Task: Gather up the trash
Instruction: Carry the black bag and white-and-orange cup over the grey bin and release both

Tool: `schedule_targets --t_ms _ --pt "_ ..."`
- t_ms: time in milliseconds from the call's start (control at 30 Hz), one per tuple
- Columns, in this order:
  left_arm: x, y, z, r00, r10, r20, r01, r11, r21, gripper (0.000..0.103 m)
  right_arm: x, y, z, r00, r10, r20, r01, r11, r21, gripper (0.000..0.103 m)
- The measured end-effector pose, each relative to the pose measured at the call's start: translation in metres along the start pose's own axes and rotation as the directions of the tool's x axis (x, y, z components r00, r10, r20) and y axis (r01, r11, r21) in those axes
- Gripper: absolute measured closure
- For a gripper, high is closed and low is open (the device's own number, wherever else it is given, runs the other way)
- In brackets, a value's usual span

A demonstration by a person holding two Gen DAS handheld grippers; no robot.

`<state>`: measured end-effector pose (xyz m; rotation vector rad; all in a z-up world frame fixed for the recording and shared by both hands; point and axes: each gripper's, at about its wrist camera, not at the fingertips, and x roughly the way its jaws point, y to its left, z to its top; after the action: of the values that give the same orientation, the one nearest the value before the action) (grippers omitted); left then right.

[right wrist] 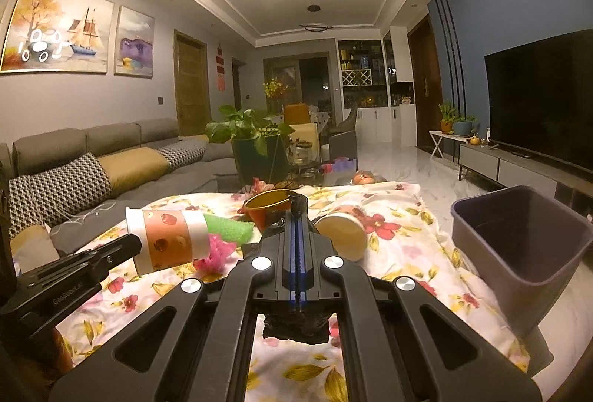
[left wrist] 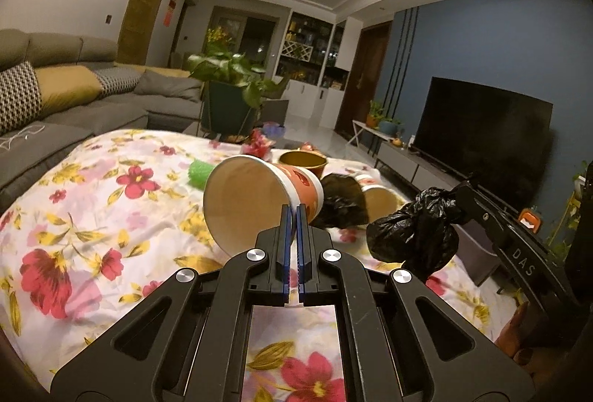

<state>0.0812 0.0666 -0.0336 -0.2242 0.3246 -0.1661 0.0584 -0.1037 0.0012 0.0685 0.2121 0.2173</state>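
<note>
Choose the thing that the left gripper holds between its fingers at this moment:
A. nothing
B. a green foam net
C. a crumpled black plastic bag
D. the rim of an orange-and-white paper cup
D: in the left wrist view the left gripper is shut on the rim of the orange-and-white paper cup, which hangs tilted above the floral cloth; the black plastic bag is in the right gripper.

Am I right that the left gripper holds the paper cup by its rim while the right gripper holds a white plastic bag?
Not quite: the bag in the right gripper is black, as the left wrist view shows. The left gripper does hold the paper cup by its rim.
</note>
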Motion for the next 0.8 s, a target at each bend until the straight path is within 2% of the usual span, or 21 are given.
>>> schedule_targets --t_ms 533,700,800 --pt "0.020 -0.063 0.015 0.994 -0.112 0.013 0.111 0.990 0.090 0.101 -0.024 -0.049 0.022 0.993 -0.103 0.054 0.103 0.995 0.005 0.101" --pt "0.036 -0.097 0.024 0.984 -0.178 0.011 0.175 0.975 0.134 0.101 -0.031 -0.074 0.031 0.983 -0.165 0.077 0.165 0.986 0.011 0.101" --pt "0.046 -0.122 0.028 0.975 -0.223 0.010 0.219 0.962 0.160 0.101 -0.035 -0.095 0.037 0.970 -0.223 0.097 0.223 0.975 0.015 0.101"
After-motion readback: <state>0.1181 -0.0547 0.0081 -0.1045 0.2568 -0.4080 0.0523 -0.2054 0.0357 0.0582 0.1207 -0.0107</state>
